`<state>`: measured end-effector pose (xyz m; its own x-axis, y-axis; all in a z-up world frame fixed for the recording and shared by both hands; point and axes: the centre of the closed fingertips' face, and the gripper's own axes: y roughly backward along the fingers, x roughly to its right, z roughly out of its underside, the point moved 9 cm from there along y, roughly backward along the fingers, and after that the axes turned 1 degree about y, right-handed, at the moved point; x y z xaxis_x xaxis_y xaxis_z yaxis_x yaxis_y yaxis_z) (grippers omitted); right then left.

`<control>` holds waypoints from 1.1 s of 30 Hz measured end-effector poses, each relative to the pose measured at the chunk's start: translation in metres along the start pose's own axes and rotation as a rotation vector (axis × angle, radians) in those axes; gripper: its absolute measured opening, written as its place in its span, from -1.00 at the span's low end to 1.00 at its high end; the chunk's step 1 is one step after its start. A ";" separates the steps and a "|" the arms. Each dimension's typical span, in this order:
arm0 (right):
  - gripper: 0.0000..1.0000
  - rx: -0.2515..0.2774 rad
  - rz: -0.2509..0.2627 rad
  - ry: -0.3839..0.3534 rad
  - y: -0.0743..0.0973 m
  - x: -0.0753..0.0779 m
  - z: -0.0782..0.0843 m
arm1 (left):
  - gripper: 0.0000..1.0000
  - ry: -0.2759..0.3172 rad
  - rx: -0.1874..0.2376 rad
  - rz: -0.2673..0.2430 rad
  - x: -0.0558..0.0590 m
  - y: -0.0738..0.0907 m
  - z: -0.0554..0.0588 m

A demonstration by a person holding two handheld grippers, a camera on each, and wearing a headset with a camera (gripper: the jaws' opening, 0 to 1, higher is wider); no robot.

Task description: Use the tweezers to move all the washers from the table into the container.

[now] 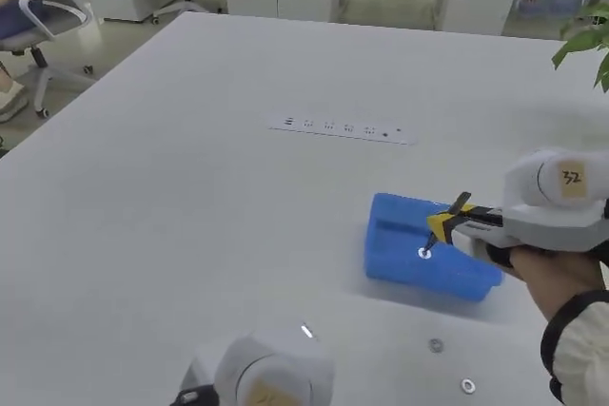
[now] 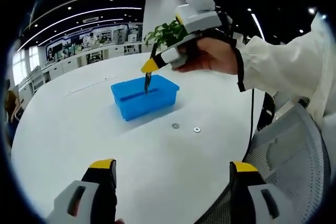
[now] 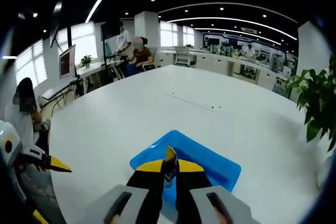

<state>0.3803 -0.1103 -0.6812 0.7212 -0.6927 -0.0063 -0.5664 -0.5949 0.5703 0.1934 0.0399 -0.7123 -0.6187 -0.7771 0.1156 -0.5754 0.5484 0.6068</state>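
Two washers (image 1: 436, 345) lie loose on the desk (image 1: 190, 197) in the lower right of the head view, just below the blue container (image 1: 419, 278). My right hand-held gripper (image 1: 447, 222) is clenched on the tweezers (image 2: 147, 83), tips down over the container at centre right, with what looks like a third washer (image 1: 423, 252) at the tip. The left hand-held gripper (image 2: 173, 166) is released, jaws wide apart. I judge the washers light, stiff and slick, so I'd pinch across the ring's rim.

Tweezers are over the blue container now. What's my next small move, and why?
Probably loosen the right gripper slightly so the tweezers drop the washer at their tip into the container; two washers lie on the table.
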 end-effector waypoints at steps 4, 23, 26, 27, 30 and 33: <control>-0.92 -0.035 -0.001 0.010 -0.009 0.000 0.009 | 0.86 -0.003 0.015 -0.013 -0.001 0.002 -0.001; -0.91 -0.080 0.003 -0.019 -0.015 -0.001 0.023 | 0.81 -0.037 0.016 -0.042 -0.001 -0.001 -0.001; -0.91 -0.058 0.014 -0.022 -0.009 0.000 0.019 | 0.80 -0.033 0.017 -0.048 -0.002 -0.001 -0.001; -0.91 -0.039 0.023 -0.026 -0.004 0.001 0.015 | 0.80 -0.032 0.018 -0.049 -0.002 -0.001 -0.001; -0.91 0.014 0.033 -0.037 0.010 0.000 0.005 | 0.79 -0.024 0.023 -0.053 -0.003 0.000 -0.002; -0.91 0.066 0.039 -0.058 0.026 -0.004 -0.003 | 0.78 -0.021 0.029 -0.059 -0.004 0.001 -0.002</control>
<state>0.3635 -0.1219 -0.6639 0.6745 -0.7375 -0.0338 -0.6202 -0.5908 0.5160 0.1966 0.0423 -0.7104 -0.5942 -0.8018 0.0636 -0.6260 0.5107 0.5893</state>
